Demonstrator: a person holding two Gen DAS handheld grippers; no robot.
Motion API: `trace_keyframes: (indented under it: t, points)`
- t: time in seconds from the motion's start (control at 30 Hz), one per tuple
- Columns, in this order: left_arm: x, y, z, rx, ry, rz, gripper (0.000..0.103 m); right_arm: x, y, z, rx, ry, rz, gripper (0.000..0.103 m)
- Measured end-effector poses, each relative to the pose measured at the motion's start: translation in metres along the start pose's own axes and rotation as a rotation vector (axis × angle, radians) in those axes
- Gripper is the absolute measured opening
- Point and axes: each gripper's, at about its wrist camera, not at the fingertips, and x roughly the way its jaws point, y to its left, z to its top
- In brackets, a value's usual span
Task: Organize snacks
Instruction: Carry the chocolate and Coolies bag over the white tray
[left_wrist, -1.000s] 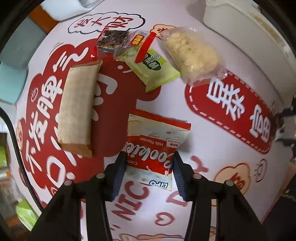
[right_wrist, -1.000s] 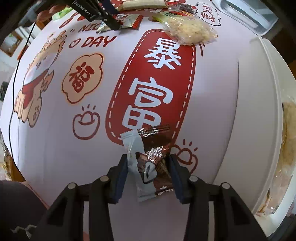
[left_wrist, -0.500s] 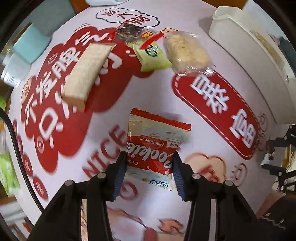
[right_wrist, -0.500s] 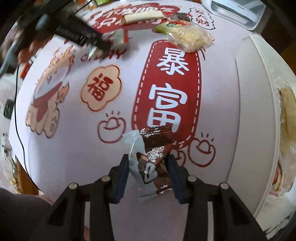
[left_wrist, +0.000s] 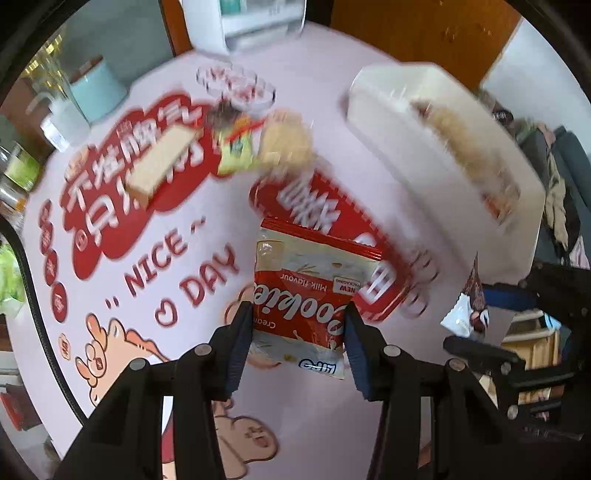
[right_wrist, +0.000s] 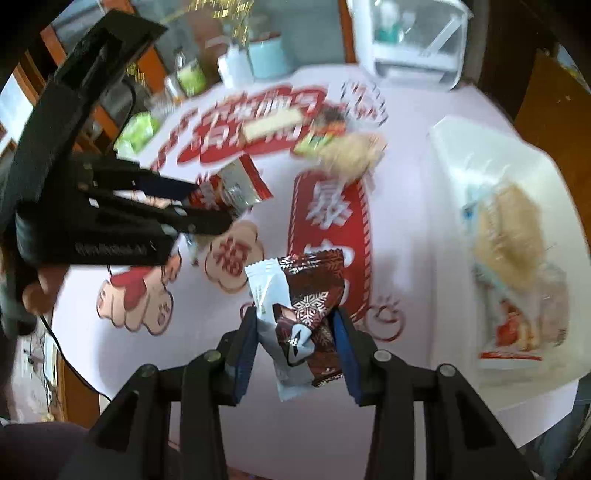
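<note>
Left grip: the left gripper (left_wrist: 295, 332) is clamping a red-and-white cookie packet (left_wrist: 310, 295), long axis running out past the fingertips.
Right grip: the right gripper (right_wrist: 293, 332) is pinching a brown-and-white snowflake-print wrapper (right_wrist: 303, 306), hanging above the pink printed tablecloth (right_wrist: 402, 236).
Deciding relation: the white rectangular plastic bin (right_wrist: 454, 155) is sitting along the table's right edge, already holding snacks; the right gripper looks nearer.
Left behind: loose snack packs (left_wrist: 258, 144) are lying toward the far edge.

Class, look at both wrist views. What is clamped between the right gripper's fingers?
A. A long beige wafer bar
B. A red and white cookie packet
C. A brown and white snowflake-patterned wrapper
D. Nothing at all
C: in the right wrist view the right gripper is shut on the brown and white wrapper, while the cookie packet sits in the left gripper.
</note>
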Motion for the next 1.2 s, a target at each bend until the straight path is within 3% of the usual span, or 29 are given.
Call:
trace_keyframes:
  t: [0.27,0.47,0.8,1.2]
  points:
    - [-0.022,-0.054,0.06,0.0,-0.106,0.031,0.046,-0.068,-0.054,0.003,0.051,-0.172,-0.002,0.041]
    - [-0.023,-0.102,0.107,-0.024,-0.147,0.045,0.046,-0.1,-0.111,0.002,0.081,-0.224,-0.042,0.041]
    - [-0.002,-0.172,0.177,-0.065,-0.174,0.103,0.046,-0.104,-0.199,0.001,0.116,-0.214,-0.093,0.041]
    - [0.036,-0.2,0.213,-0.086,-0.12,0.147,0.046,-0.091,-0.243,0.004,0.115,-0.17,-0.111,0.042]
